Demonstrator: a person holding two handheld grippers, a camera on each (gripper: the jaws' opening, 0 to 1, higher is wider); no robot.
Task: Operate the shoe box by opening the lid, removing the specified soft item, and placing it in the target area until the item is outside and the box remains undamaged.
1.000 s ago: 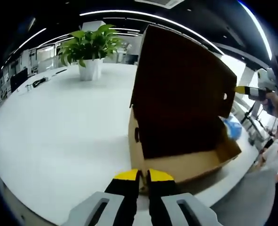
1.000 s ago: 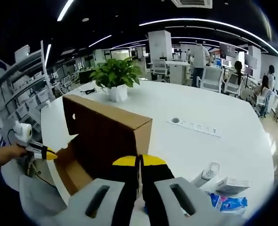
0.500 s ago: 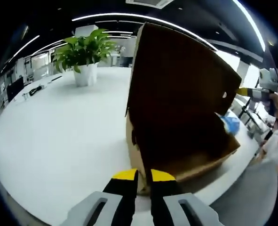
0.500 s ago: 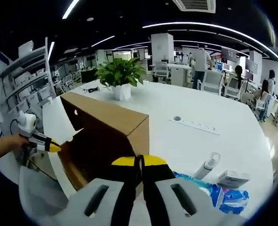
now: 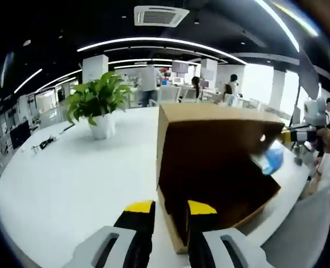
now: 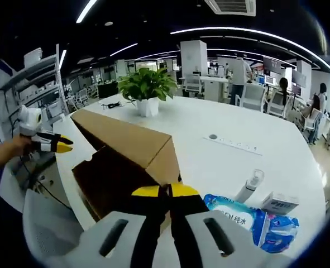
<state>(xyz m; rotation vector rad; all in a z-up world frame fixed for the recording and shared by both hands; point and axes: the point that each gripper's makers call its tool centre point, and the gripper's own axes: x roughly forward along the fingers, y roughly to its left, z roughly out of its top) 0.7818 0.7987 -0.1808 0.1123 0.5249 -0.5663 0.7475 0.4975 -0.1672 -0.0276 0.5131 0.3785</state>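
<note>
Open-plan office: desks (image 6: 209, 84), chairs (image 6: 248, 94)

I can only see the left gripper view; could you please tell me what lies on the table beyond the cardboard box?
Observer: In the right gripper view, a blue-and-white soft plastic pack lies on the white table beside the brown cardboard shoe box.
Operator: Thank you. Is anything else near it?
Observer: A small white carton and a clear plastic bottle sit just behind the pack.
Operator: And the right hand-held gripper?
Observer: The right hand-held gripper has its jaws closed together, at the box's near corner.
</note>
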